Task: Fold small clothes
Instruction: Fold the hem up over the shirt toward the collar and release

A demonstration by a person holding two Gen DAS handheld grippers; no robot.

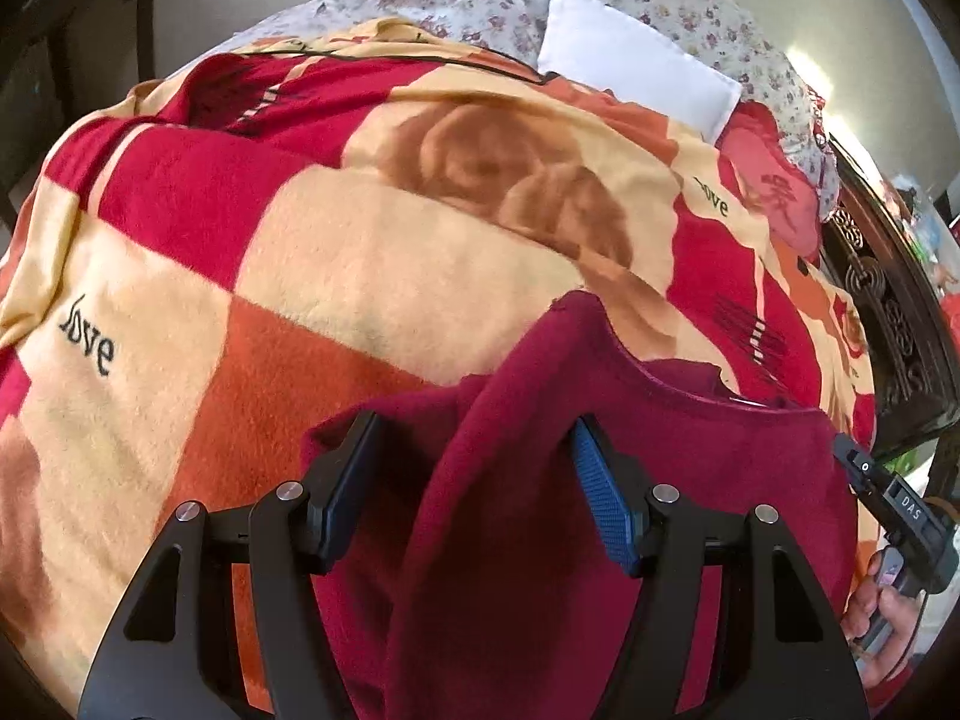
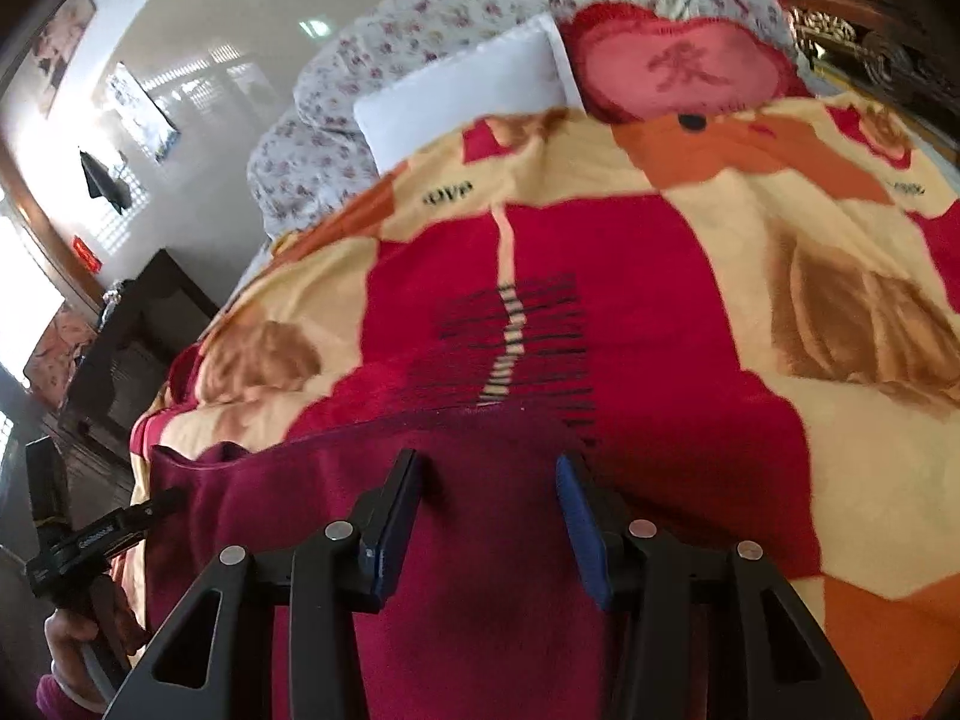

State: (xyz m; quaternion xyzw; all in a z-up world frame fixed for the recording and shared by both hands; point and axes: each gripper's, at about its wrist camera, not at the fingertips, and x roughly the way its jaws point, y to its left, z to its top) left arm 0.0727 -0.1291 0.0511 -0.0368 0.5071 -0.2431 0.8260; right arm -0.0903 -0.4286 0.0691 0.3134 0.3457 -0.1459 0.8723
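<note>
A maroon fleece garment (image 1: 690, 480) lies on the bed's patterned blanket, its neckline toward the far right. In the left wrist view a raised fold of it stands between the fingers of my left gripper (image 1: 474, 426), which is open; the blue pads do not press the cloth. In the right wrist view the same garment (image 2: 300, 492) lies flat under my right gripper (image 2: 487, 459), also open, with cloth below the gap and nothing pinched. The right gripper's body (image 1: 900, 507) and the hand holding it show at the left view's right edge.
A red, cream and orange blanket (image 1: 372, 252) covers the bed. A white pillow (image 1: 636, 60), a red heart cushion (image 2: 684, 72) and a floral quilt (image 2: 336, 120) lie at the far end. Carved dark wood (image 1: 888, 312) borders the right side; a dark cabinet (image 2: 132, 336) stands left.
</note>
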